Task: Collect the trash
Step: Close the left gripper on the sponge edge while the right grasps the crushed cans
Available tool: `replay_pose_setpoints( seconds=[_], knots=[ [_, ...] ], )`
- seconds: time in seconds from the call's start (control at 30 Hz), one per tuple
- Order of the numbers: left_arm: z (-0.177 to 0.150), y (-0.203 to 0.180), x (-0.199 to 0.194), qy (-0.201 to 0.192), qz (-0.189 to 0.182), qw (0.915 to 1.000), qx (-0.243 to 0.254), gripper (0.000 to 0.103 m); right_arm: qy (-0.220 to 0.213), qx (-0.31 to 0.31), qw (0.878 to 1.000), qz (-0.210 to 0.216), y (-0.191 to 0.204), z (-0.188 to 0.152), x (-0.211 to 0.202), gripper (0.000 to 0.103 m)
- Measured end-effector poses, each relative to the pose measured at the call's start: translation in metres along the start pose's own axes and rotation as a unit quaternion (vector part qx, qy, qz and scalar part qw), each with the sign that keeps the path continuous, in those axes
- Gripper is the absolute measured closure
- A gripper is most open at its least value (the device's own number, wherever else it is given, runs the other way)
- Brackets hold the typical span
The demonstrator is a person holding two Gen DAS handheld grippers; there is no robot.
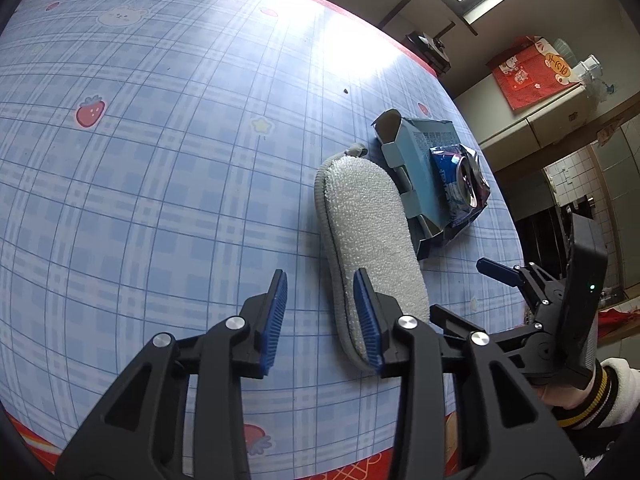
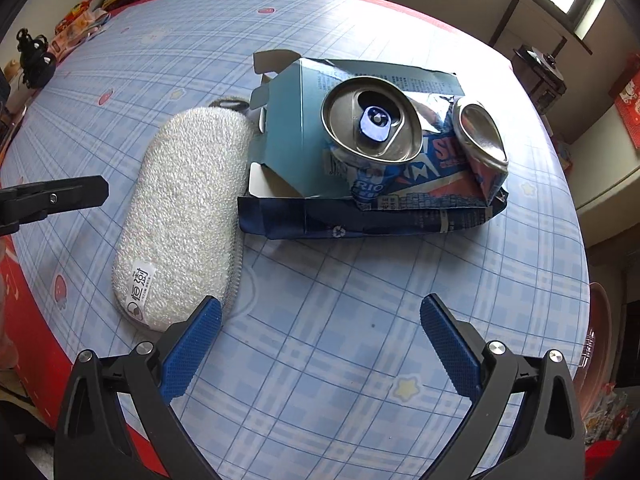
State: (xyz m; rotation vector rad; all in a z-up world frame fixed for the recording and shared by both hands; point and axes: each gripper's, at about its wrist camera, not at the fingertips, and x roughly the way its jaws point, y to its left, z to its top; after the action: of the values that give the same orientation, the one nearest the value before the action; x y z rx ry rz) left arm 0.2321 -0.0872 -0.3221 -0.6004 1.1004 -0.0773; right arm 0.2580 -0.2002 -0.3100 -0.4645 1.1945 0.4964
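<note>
Right gripper (image 2: 320,344): jaws spread wide, empty, hovering low over the bench (image 2: 340,360). Straight ahead of it, well apart, lies the trash: a crushed drink can (image 2: 400,140) resting on a flattened blue carton (image 2: 288,120). The can's long axis runs across the gripper's line of sight, pull-tab end toward the left, dented base toward the right. The carton lies flat beneath it with flaps splayed open.

Left gripper (image 1: 320,316): jaws parted, nothing held. Its right pad (image 1: 366,320) overlaps the near end of a grey scrubbing sponge (image 1: 368,216); whether it touches cannot be told. The sponge's long axis runs away from this gripper, and the can (image 1: 460,176) and carton (image 1: 420,152) lie beyond it to the right, just beside its far half.

Judgement: the right gripper is the nearer and better aligned to the can. Its opening looks ample for the crushed body, and a forward reach is all that separates them.

Surface: round bench under a glossy blue plaid cloth printed with strawberries and stars, red border, strong window glare across the far side.

Room: domestic interior with a window above, cupboards, a tiled wall, a red wall hanging (image 1: 532,72) and a chair back beyond the far edge.
</note>
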Motion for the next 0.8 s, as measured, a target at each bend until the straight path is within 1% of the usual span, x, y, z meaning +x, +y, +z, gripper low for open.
replay_pose_setpoints(
  seconds=[0.2, 0.3, 0.47, 0.53, 0.57, 0.6, 0.67, 0.7, 0.73, 0.8],
  knots=[
    [0.011, -0.002, 0.014, 0.009, -0.026, 0.9996, 0.003, 0.059, -0.003, -0.006, 1.0, -0.005, 0.005, 0.001, 0.002, 0.005],
    [0.016, -0.004, 0.026, 0.016, -0.042, 0.999, -0.004, 0.059, 0.0, 0.006, 1.0, 0.004, 0.002, 0.0, 0.003, 0.005],
    [0.024, -0.011, 0.041, 0.021, -0.082, 0.9962, -0.017, 0.059, -0.002, 0.007, 1.0, 0.005, 0.002, 0.0, 0.004, 0.005],
    [0.026, -0.014, 0.045, 0.019, -0.088, 0.9958, -0.019, 0.06, -0.003, 0.009, 1.0, 0.006, 0.003, -0.001, 0.004, 0.005],
    [0.026, -0.016, 0.046, 0.018, -0.085, 0.996, -0.019, 0.065, -0.003, 0.009, 1.0, 0.006, 0.002, 0.0, 0.004, 0.005],
    [0.026, -0.016, 0.047, 0.019, -0.082, 0.9963, -0.018, 0.066, -0.003, 0.009, 1.0, 0.007, 0.002, 0.0, 0.004, 0.005],
    [0.025, -0.014, 0.046, 0.02, -0.089, 0.9956, -0.023, 0.069, -0.001, 0.003, 1.0, 0.006, 0.001, 0.001, 0.003, 0.005],
    [0.024, -0.011, 0.043, 0.017, -0.089, 0.9956, -0.025, 0.07, 0.0, -0.005, 1.0, -0.006, 0.001, 0.003, 0.002, 0.005],
    [0.023, -0.01, 0.038, 0.01, -0.083, 0.9962, -0.024, 0.071, -0.005, -0.014, 1.0, -0.017, 0.0, 0.004, -0.001, 0.005],
    [0.024, -0.007, 0.025, -0.006, -0.076, 0.9968, -0.026, 0.076, -0.032, -0.011, 0.999, -0.004, -0.007, 0.009, -0.014, 0.006]
  ],
)
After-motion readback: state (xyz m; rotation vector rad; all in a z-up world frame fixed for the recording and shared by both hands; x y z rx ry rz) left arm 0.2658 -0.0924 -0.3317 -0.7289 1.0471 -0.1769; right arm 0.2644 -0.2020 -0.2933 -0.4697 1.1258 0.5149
